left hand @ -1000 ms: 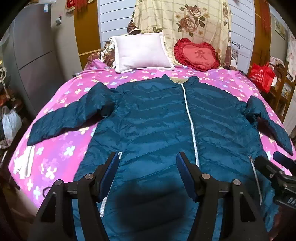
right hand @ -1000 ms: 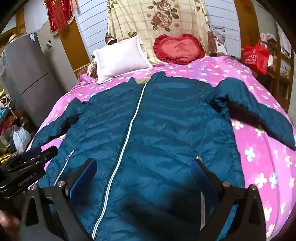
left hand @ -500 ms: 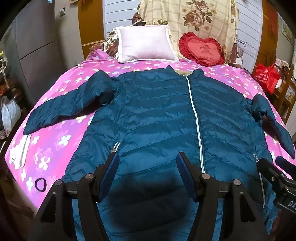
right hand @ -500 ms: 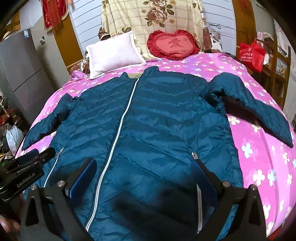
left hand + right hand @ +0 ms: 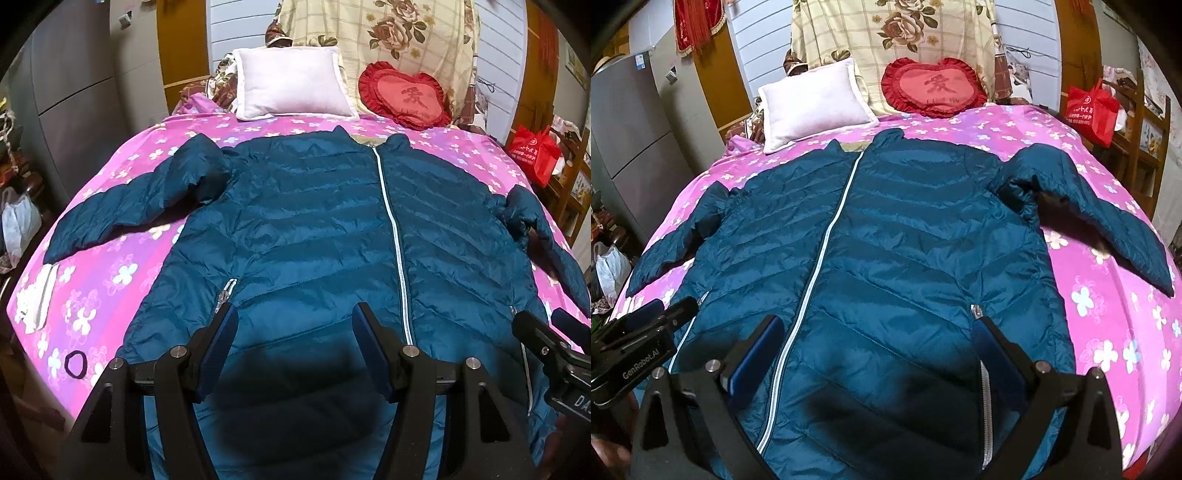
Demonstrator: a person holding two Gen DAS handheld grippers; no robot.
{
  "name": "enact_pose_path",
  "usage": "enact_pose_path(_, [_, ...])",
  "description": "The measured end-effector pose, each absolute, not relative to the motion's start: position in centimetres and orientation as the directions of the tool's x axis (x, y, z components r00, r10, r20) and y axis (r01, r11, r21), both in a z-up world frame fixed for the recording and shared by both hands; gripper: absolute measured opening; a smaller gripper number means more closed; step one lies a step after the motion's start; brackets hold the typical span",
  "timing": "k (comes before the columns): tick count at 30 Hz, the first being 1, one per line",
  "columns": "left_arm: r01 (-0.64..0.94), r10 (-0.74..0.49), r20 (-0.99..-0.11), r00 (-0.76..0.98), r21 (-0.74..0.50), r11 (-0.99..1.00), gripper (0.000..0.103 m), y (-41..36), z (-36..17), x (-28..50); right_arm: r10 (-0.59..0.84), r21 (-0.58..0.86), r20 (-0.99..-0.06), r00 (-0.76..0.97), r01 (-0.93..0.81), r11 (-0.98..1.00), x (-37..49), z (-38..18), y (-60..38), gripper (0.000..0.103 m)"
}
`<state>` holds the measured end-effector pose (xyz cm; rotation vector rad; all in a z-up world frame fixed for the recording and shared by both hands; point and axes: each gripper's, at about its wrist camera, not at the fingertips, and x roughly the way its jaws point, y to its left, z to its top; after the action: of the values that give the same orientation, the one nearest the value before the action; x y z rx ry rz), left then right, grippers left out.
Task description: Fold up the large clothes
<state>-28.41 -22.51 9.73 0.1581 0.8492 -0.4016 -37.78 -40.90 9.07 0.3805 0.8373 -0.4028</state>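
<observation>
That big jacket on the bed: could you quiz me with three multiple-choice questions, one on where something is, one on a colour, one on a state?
1. Where does the heart cushion sit?
A. On the jacket's sleeve
B. At the head of the bed, beside the white pillow
C. On the floor

2. What colour is the jacket?
A. Teal blue
B. Red
C. Yellow

3. How is the jacket's front zipper?
A. Open to the hem
B. Torn out
C. Zipped shut along all that shows

Answers:
1. B, it leans by the pillow behind the collar.
2. A, teal blue quilted fabric on the pink flowered sheet.
3. C, the pale line runs unbroken; both the left gripper and the right gripper hover open above the jacket.
</observation>
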Motion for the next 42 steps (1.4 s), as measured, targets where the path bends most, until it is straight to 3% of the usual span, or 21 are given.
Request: enact_pose_path(42, [0.395,-0.260,-0.780,0.569,-0.018,0.919,0.040,-23.4,7.5,-27.2,-0.217,0.128,-0.775,0.593,0.484,0.866,-35.8,7.2,-41.4,0.103])
